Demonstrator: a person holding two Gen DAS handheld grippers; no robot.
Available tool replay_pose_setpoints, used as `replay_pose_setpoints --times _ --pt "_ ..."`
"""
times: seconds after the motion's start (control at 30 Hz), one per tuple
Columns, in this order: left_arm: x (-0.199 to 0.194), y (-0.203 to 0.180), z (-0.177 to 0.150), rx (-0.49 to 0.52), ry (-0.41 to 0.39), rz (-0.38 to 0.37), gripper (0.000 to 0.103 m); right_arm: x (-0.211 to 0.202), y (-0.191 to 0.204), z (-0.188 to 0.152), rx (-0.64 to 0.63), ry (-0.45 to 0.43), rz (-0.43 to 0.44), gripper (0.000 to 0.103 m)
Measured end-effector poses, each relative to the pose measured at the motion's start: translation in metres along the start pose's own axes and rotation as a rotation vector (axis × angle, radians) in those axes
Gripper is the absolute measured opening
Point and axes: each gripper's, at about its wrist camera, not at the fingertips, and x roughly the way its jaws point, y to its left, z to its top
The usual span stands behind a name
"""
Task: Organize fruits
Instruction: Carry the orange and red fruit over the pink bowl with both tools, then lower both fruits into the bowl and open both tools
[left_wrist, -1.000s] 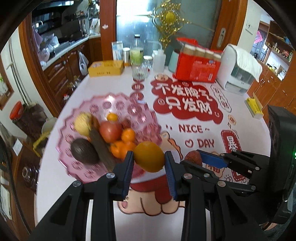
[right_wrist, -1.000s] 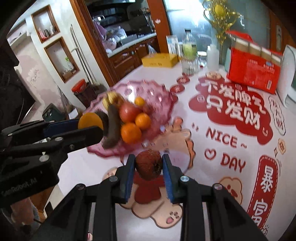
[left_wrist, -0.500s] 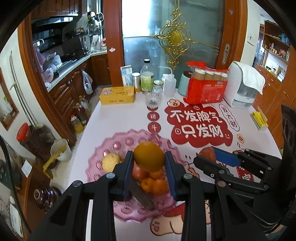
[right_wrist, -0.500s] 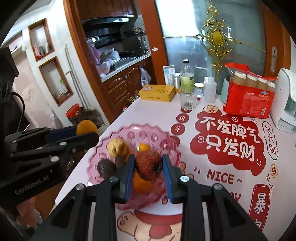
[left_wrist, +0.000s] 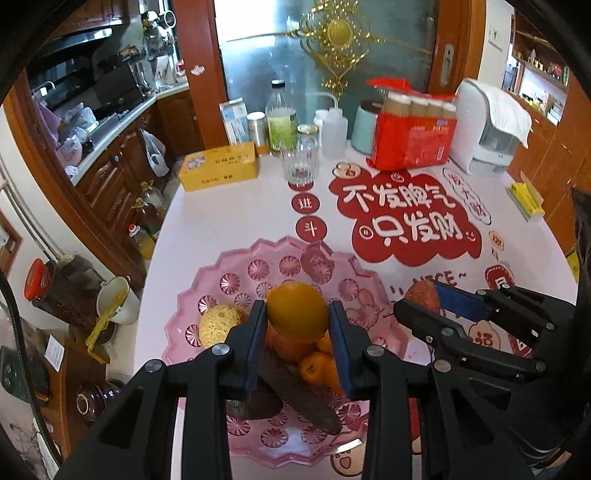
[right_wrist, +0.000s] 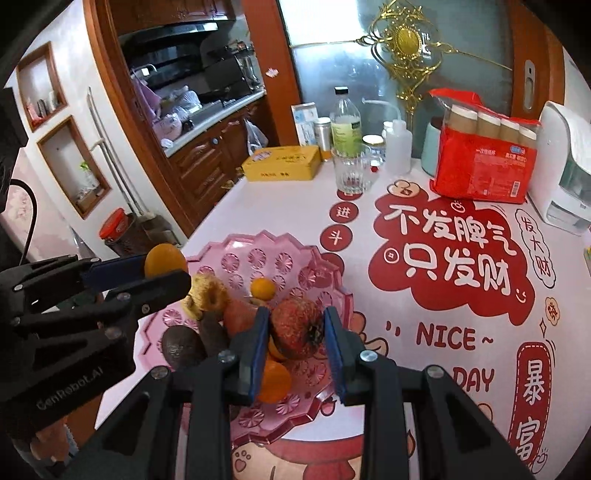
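- Squarely between the blue pads of the left gripper (left_wrist: 297, 341) sits an orange (left_wrist: 297, 311), pinched on both flanks at lower centre of the left wrist view, above the pink plate (left_wrist: 236, 266).
- Likewise the right gripper (right_wrist: 297, 343) is closed on a reddish fruit (right_wrist: 295, 328), pads pressing both sides, low and centre in the right wrist view, over the plate's right part.
- Fruit beneath the orange is partly hidden — a dark avocado (right_wrist: 183, 347) and small oranges (right_wrist: 263, 288) show only in pieces.
- What kind the reddish fruit is I cannot tell.
- Smooth and deep yellow-orange, the orange looks slightly oval; the reddish fruit is rough and mottled — dark at its right end.
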Motion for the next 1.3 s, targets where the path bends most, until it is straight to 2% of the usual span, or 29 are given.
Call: replay_pose_setpoints --times 0.73,0.8,0.87,1.0,1.17,1.3 --pt "0.062 0.024 -0.009 0.039 0.088 0.013 0.035 0.055 0.020 -0.017 -0.040 0.118 -0.073 0.030" --pt "0.061 0.025 -0.011 0.044 0.083 0.019 0.042 0.058 0.020 -0.019 -0.039 0.131 -0.073 0.030" --pt "0.059 0.026 -0.011 0.045 0.074 0.027 0.058 0.059 0.020 -0.019 -0.036 0.138 -0.070 0.031" --pt "0.056 0.027 -0.012 0.043 0.071 0.039 0.066 0.056 0.022 -0.021 -0.040 0.126 -0.062 0.040" --pt "0.051 0.034 -0.014 0.011 0.069 0.040 0.080 0.052 0.026 -0.021 -0.055 0.112 -0.068 0.043" --pt "0.045 0.037 -0.016 -0.003 0.065 0.046 0.083 0.050 0.026 -0.022 -0.046 0.112 -0.069 0.043"
